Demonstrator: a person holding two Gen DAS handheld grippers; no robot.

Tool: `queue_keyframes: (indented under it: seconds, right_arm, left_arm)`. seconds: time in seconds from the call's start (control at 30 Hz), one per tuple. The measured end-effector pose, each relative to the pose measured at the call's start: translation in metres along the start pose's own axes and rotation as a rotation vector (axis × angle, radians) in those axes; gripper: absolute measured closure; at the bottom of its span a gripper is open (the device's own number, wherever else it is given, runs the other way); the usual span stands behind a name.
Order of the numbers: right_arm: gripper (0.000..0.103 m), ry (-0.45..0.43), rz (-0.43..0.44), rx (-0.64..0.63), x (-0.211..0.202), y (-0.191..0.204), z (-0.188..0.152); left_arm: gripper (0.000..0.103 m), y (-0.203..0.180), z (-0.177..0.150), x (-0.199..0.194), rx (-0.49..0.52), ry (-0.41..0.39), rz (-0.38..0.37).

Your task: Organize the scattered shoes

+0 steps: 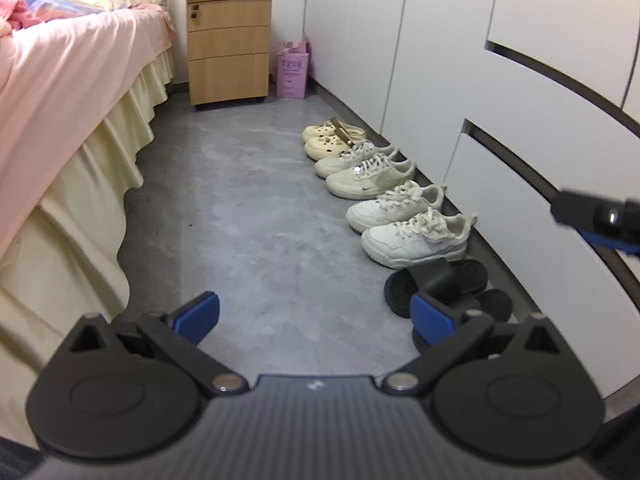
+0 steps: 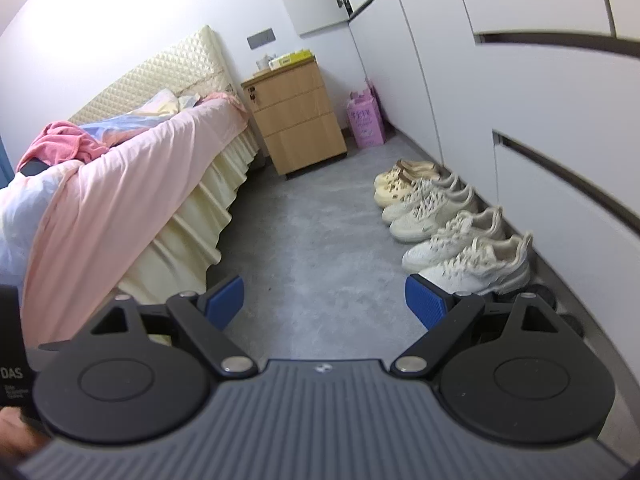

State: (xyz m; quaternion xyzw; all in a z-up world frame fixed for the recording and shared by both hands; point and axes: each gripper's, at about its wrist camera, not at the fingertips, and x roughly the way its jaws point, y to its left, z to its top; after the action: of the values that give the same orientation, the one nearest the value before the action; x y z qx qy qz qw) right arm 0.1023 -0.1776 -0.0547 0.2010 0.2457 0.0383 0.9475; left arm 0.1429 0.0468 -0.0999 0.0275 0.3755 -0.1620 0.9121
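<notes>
Four pairs line the white cabinets at right, black rubber slides (image 1: 448, 284) nearest, just right of the empty, open left gripper (image 1: 316, 316); right view: open right gripper (image 2: 324, 304) beside white sneakers (image 2: 476, 264).

floor (image 1: 248, 208) grey | shoes (image 1: 394, 200) rowed along cabinets | nightstand (image 1: 228, 48), pink bag (image 1: 294, 70)

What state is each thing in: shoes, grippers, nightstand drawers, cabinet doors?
Left gripper: open, empty.
Right gripper: open, empty.
Cream clogs: paired, against the cabinets.
Laced sneakers: paired, in the row.
White sneakers: paired, upright.
Black slides: paired, at the row's near end.
Nightstand: drawers shut.
Cabinets: doors shut.
</notes>
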Motion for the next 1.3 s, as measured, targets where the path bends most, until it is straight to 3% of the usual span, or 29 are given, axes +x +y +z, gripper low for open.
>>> queue_keyframes:
  seconds: [1.3]
  right_arm:
    - [0.014, 0.047, -0.019, 0.019, 0.004, -0.009, -0.013]
  left_arm:
    - [0.000, 0.002, -0.002, -0.008, -0.004, -0.009, -0.023]
